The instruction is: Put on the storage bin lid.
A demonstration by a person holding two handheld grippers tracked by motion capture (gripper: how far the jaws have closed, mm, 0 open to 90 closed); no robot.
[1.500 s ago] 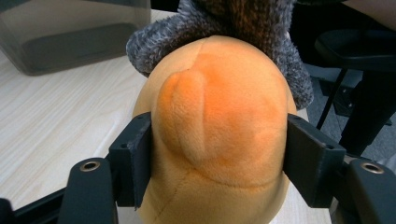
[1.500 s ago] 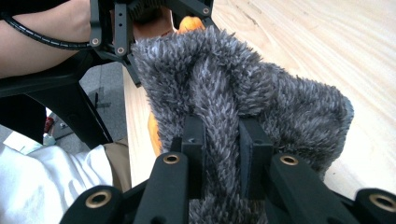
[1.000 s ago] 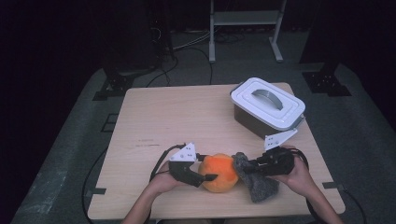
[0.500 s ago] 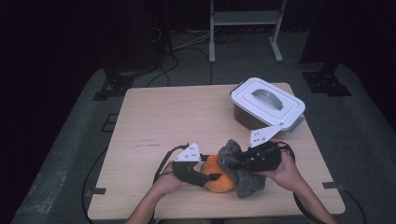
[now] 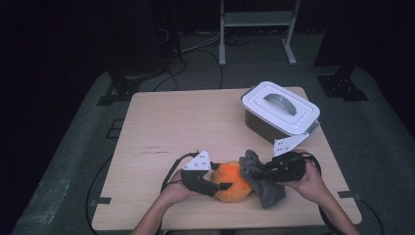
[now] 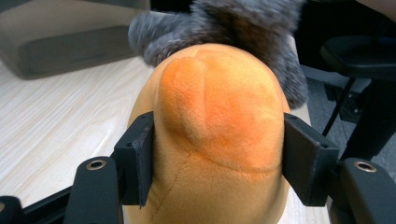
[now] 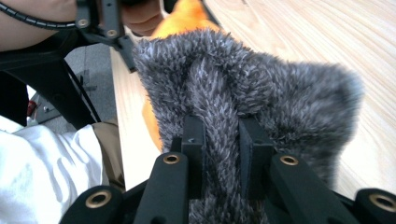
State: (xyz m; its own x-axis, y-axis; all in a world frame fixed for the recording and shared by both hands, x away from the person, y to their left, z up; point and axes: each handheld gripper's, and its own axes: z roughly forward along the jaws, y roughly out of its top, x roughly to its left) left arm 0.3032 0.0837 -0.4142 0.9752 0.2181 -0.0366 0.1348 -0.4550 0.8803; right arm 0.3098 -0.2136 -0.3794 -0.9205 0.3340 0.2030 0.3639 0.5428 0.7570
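Two grippers are working at the table's (image 5: 166,122) near edge: the left gripper (image 5: 226,186) is clamping the orange plush (image 5: 233,182), the right gripper (image 5: 255,171) is pinching a fold of grey fur (image 5: 266,188) touching the plush.

The orange plush (image 5: 234,181) is a round, fuzzy, pumpkin-looking lump sitting on the desk (image 5: 195,122) near the front edge, around 6 o'clock, squeezed on both sides so the fabric bulges between them. Right up against it at its 3 o'clock is the grey furry thing (image 5: 262,178), shaggy and floppy, with a fold of its fur pinched up and the rest drooping onto the desk.
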